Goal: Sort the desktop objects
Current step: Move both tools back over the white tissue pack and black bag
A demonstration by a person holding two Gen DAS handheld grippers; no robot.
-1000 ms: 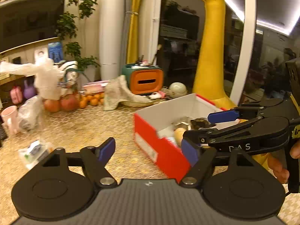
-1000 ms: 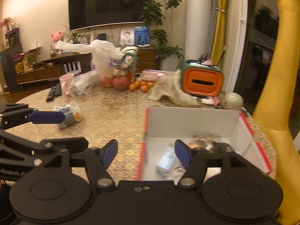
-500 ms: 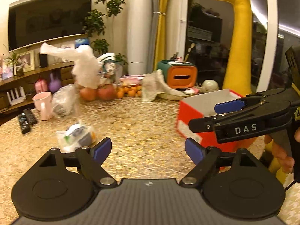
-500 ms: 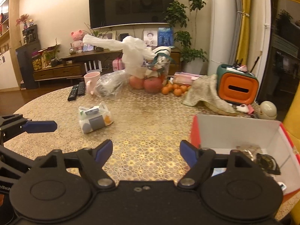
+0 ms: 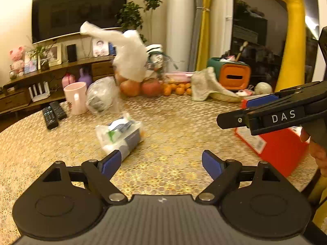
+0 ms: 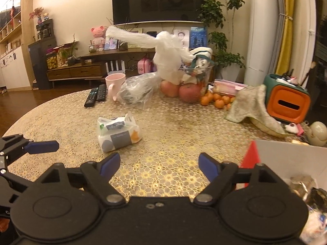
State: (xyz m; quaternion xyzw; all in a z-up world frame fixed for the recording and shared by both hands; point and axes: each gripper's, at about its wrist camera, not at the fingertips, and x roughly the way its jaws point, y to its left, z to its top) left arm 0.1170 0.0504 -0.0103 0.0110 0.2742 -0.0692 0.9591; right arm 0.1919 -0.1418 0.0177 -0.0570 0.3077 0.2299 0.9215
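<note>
The left gripper (image 5: 161, 161) has its blue-padded fingers (image 5: 111, 163) spread wide with nothing between them, only the gold-patterned tablecloth (image 5: 173, 126) showing in the gap; its jaws have just been opening a little further. The right gripper (image 6: 158, 164) also stands with its fingers (image 6: 207, 166) well apart and empty, and its jaws have just been opening too. Just beyond the left gripper's left finger lies a small plastic-wrapped packet (image 5: 119, 134), white with green, blue and grey print, resting on the cloth near the middle of the table; in the right wrist view the same packet (image 6: 118, 133) sits a little beyond and to the left of the gap, apart from both fingers. The right gripper reaches into the left wrist view from the right, its black body marked DAS, with part of a hand (image 5: 317, 153) behind it. To the near right stands an open red box (image 5: 278, 147) with a white inside; in the right wrist view the box (image 6: 286, 153) holds a few small things, blurred at the edge. Farther off on the table are a pink mug (image 6: 114, 83), two black remotes (image 6: 96, 95), a crumpled clear bag (image 6: 137, 91), apples (image 6: 189, 92) and small oranges (image 6: 216, 101), a beige cloth (image 6: 253, 106) and an orange and green container (image 6: 287, 100). A yellow giraffe figure (image 5: 292, 32) stands at the far right.
</note>
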